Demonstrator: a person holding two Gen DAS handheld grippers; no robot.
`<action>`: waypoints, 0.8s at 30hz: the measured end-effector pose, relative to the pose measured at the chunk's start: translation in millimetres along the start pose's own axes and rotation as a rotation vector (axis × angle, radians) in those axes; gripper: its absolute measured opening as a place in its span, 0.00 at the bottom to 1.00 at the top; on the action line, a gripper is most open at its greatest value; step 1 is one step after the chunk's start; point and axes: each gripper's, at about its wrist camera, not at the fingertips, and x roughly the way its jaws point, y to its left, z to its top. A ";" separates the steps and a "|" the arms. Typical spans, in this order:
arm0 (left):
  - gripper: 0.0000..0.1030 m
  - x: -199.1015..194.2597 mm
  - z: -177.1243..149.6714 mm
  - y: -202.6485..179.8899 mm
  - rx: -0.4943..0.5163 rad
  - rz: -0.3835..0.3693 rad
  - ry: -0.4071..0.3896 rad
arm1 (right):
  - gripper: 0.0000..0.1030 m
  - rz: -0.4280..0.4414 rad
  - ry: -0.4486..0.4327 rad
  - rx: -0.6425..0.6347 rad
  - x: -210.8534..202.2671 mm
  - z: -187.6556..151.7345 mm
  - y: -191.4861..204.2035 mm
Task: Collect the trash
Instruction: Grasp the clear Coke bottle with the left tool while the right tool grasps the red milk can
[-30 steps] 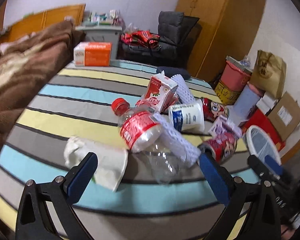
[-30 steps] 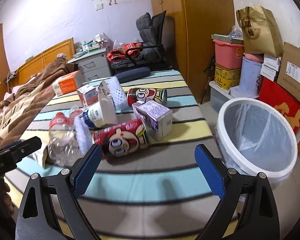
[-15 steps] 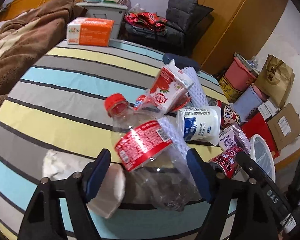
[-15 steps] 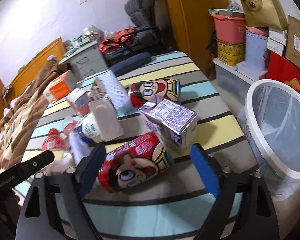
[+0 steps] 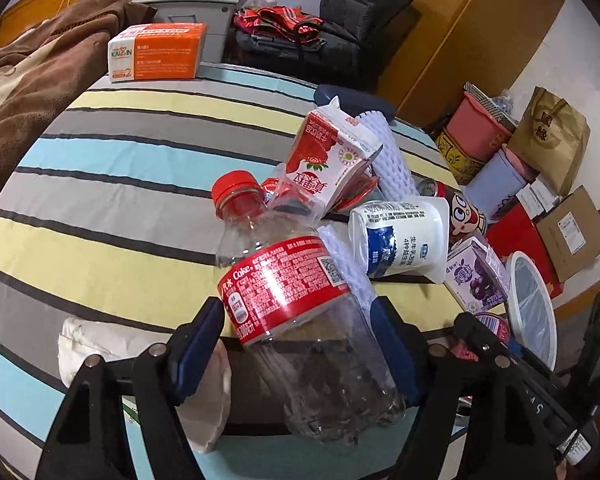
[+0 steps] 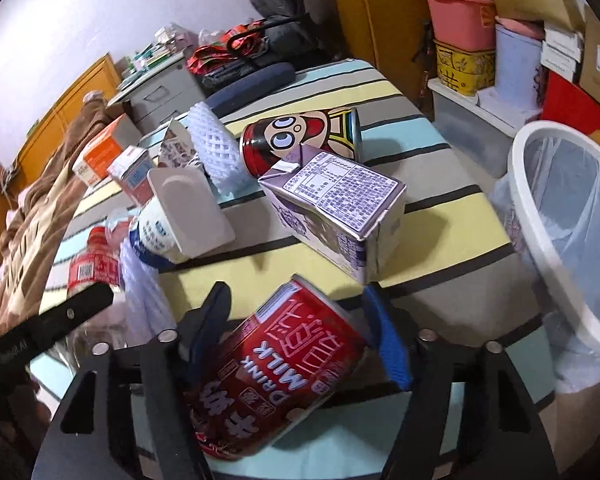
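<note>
A clear plastic bottle (image 5: 300,312) with a red cap and red label lies on the striped bed between the blue pads of my left gripper (image 5: 300,344), which has closed onto its body. A red milk can (image 6: 284,372) lies between the pads of my right gripper (image 6: 300,340), which grips it. Other trash lies in a pile: a strawberry milk carton (image 5: 332,160), a yogurt cup (image 5: 400,240), a purple carton (image 6: 336,208), a second red can (image 6: 300,140), white foam netting (image 6: 216,148) and a crumpled tissue (image 5: 100,344).
A white bin (image 6: 564,224) with a clear liner stands on the floor right of the bed. An orange box (image 5: 156,56) sits at the far bed edge. A brown blanket (image 5: 32,88) lies left. Boxes and tubs (image 6: 480,32) are stacked by the wardrobe.
Both grippers moved forward and down onto the pile. The left jaws narrowed around the plastic bottle. The right jaws narrowed around the red milk can.
</note>
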 end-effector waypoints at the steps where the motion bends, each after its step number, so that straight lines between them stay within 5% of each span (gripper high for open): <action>1: 0.75 -0.2 -0.2 -0.7 0.003 -0.001 0.004 | 0.63 -0.010 -0.005 -0.013 -0.3 0.4 -0.1; 8: 0.78 10.3 5.0 -9.5 0.035 0.041 0.030 | 0.64 0.018 -0.029 -0.106 -16.7 1.5 2.7; 13: 0.79 12.5 1.7 -13.5 0.061 0.064 0.039 | 0.70 0.042 -0.003 -0.048 -20.4 -4.3 -1.7; 21: 0.68 3.7 -16.5 -16.3 0.175 0.084 0.062 | 0.71 -0.002 0.012 -0.069 -16.5 -10.0 10.0; 24: 0.68 -2.3 -21.9 -18.4 0.214 0.116 0.053 | 0.71 -0.080 0.006 -0.140 -20.3 -13.5 14.4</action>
